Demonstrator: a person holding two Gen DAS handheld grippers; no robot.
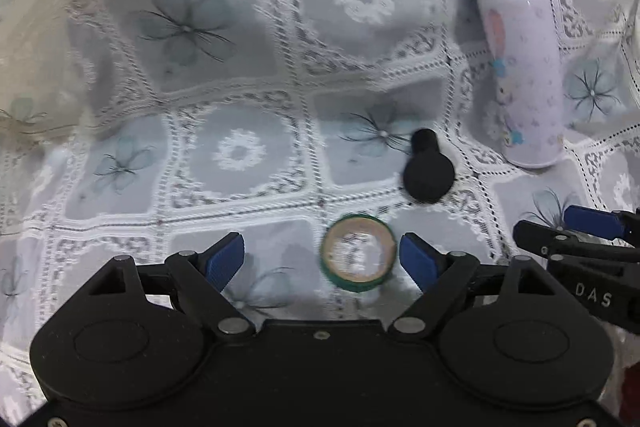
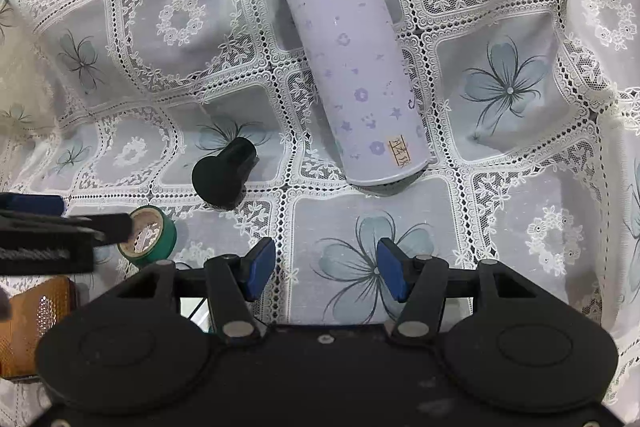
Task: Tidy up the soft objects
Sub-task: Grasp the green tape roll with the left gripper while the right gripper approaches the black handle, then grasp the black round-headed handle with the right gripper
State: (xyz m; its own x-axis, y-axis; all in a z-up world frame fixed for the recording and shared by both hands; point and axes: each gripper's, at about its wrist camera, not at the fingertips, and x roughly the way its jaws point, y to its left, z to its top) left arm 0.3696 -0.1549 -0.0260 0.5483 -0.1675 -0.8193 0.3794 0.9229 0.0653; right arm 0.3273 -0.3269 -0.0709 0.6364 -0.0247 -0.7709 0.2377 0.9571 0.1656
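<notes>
A: Where is the tape roll [image 1: 357, 253]?
B: Near edge of the tablecloth [image 1: 240, 75], between the wide-open left gripper [image 1: 322, 259] pads, untouched. Right gripper [image 2: 326, 269]: narrower, holding nothing.
A: Step?
B: Approach, likely; next, lower and close.

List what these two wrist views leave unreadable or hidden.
- Green tape roll: right wrist view, its left edge hidden behind the left hand-held gripper.
- Orange object: right wrist view, cut by the frame edge; unidentifiable.
- Purple bottle: left wrist view, print motion-blurred.
- Bottle's label: right wrist view, too small.
</notes>
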